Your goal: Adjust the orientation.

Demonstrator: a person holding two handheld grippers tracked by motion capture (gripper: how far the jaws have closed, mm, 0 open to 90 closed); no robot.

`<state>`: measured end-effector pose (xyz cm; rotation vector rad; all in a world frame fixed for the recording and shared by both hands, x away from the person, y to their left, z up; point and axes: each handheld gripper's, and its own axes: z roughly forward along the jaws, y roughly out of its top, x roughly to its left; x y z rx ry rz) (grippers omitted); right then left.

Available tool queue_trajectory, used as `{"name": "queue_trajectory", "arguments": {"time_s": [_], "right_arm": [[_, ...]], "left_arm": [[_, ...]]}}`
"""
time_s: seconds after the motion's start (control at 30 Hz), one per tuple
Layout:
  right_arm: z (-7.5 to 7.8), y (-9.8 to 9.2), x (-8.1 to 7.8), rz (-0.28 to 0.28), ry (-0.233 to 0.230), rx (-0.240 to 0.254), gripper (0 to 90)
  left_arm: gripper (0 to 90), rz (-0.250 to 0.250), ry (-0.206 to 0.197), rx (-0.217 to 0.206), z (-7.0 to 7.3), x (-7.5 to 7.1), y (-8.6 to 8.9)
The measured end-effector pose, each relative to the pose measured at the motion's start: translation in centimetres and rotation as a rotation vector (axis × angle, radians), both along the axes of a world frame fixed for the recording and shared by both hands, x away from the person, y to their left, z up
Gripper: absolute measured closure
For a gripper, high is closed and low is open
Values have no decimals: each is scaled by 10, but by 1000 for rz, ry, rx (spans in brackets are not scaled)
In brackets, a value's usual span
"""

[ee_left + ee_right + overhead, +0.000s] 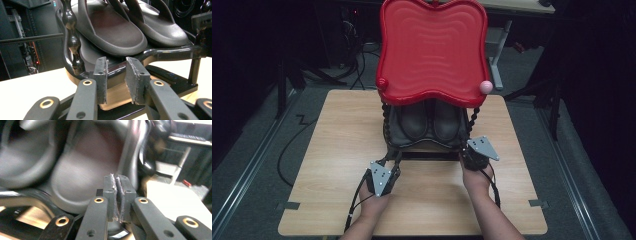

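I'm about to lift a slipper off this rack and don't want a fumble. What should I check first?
1. Left gripper open, nothing between its pads: ok.
2. Right gripper ready to grasp: not ok, jaws shut and empty.
3. Both slippers lying side by side on the black shelf: ok.
4. Left gripper clear of the shelf rim: cannot tell.
5. Room under the red tray to lift a slipper: cannot tell.

Red tray (432,50) atop black rack (389,131), dark slippers (430,121) beneath, on wooden table (337,150).
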<state>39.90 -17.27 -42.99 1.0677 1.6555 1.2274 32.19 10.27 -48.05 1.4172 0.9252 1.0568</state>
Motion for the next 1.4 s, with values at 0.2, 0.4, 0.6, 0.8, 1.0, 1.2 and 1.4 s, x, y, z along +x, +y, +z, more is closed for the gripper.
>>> {"name": "queue_trajectory", "arguments": {"time_s": [0.2,0.4,0.6,0.8,1.0,1.2,1.4], "right_arm": [[-5,9,4,-3,22,-20,864],[-6,19,6,8,24,-11,871],[-5,30,7,22,23,-9,874],[-3,26,2,30,19,-1,814],[1,10,-16,73,5,16,671],[-7,-24,-37,76,25,16,599],[-20,-68,-56,64,72,25,506]], "left_arm": [[701,-8,5,0,-1,-3,0],[700,-14,6,-4,0,-5,1],[697,-15,5,-4,1,-5,3],[693,-14,6,-6,0,-4,4],[647,-26,29,9,-2,-4,2],[593,-40,82,27,-6,-5,1],[571,-46,111,48,-4,-24,16]]}}
